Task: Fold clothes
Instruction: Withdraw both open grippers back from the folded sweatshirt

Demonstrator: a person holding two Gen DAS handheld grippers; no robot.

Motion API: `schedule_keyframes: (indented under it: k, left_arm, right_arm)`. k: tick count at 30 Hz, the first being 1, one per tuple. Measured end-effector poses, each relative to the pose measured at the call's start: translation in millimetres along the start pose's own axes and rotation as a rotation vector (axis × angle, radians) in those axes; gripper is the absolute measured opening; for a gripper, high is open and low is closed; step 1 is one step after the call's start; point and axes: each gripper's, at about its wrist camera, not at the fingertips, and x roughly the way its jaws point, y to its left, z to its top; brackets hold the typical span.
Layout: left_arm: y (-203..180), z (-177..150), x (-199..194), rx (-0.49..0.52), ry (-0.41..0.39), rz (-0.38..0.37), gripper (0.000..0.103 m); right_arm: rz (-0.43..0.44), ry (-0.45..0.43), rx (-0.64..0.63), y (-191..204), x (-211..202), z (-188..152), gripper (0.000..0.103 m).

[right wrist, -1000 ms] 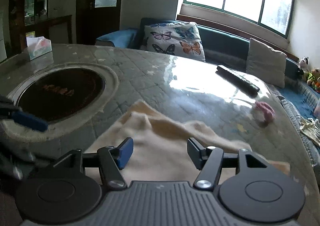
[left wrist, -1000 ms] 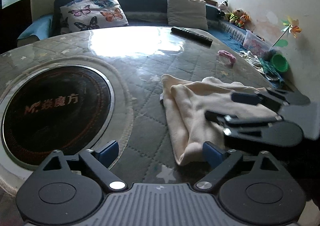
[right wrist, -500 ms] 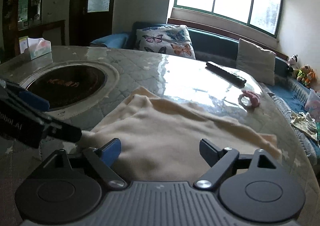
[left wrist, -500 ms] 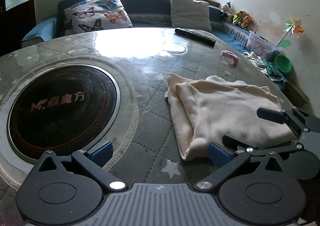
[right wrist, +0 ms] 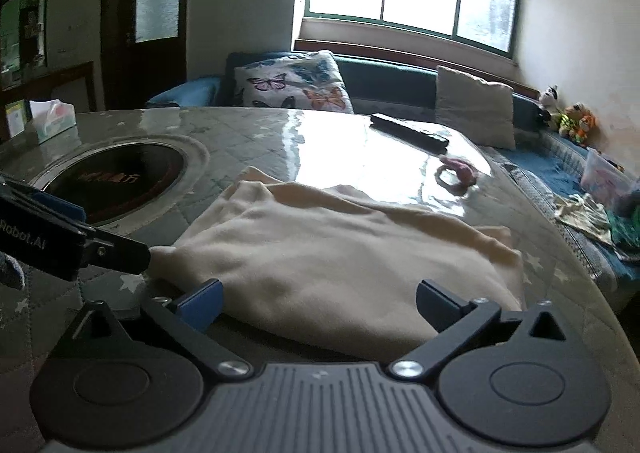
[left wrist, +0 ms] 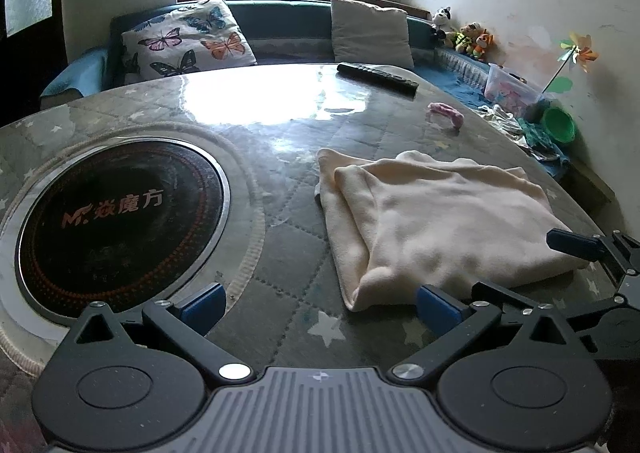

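Observation:
A cream garment (left wrist: 436,225) lies folded flat on the round quilted table (left wrist: 280,213); it also shows in the right wrist view (right wrist: 328,253). My left gripper (left wrist: 320,305) is open and empty, just in front of the garment's near left corner. My right gripper (right wrist: 318,303) is open and empty, its fingers either side of the garment's near edge, not gripping it. The right gripper shows at the far right of the left wrist view (left wrist: 592,253). The left gripper shows at the left of the right wrist view (right wrist: 72,241).
A black round cooktop (left wrist: 116,221) is set in the table's left half. A remote control (left wrist: 378,77) and a pink scrunchie (left wrist: 446,113) lie at the far side. A tissue box (right wrist: 52,119) stands far left. A sofa with cushions (left wrist: 188,39) runs behind.
Both grippers have pulled back from the garment toward the table's near edge. The right gripper has left the cloth surface and opened wider. The garment now lies flat and folded.

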Motion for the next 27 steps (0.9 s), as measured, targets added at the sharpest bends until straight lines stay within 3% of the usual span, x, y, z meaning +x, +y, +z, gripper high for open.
schedule_keyframes:
  k: [27]
  left_arm:
    - [-21.2, -34.4, -23.6, 0.076, -0.015, -0.010, 0.103]
  right_arm:
    - [-0.127, 0.043, 0.181, -2.2, -43.4, -34.5, 0.103]
